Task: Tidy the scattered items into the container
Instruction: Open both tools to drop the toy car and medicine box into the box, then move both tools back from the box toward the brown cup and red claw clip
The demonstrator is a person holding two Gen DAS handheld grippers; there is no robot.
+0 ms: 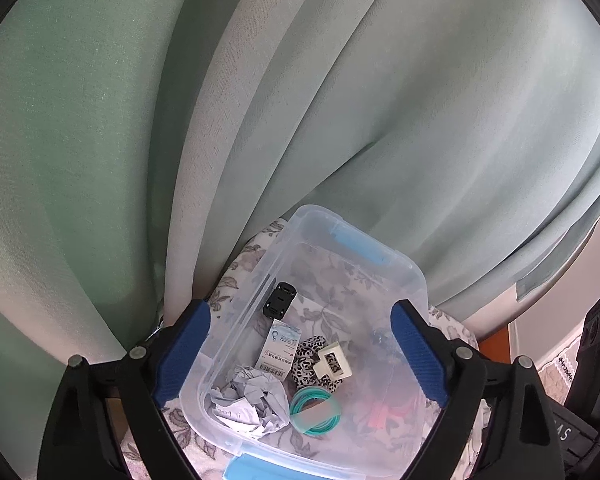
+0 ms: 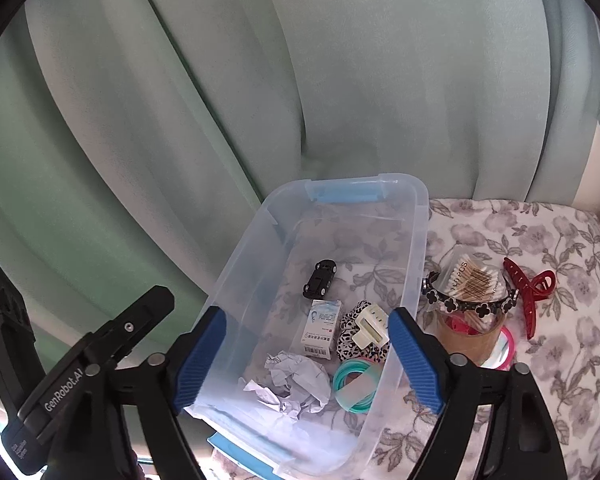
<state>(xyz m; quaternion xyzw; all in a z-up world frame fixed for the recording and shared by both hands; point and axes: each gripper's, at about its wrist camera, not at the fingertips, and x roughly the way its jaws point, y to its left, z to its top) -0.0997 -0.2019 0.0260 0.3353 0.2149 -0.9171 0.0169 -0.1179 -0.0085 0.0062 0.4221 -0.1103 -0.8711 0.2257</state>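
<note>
Hovering both tools over the container [image 2: 418, 216], jaws apart and empty.
My right tool [image 2: 308, 360] is nearer the red hair claw [image 2: 526, 296], lying lengthwise toward me on the floral cloth's [image 2: 572, 360] right side, outside the container.

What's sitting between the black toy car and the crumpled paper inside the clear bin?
A small white medicine box lies between the black toy car and the crumpled paper in the bin; both wrist views show it.

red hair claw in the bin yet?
No, in the right wrist view the red hair claw lies on the floral cloth, outside the clear bin.
</note>
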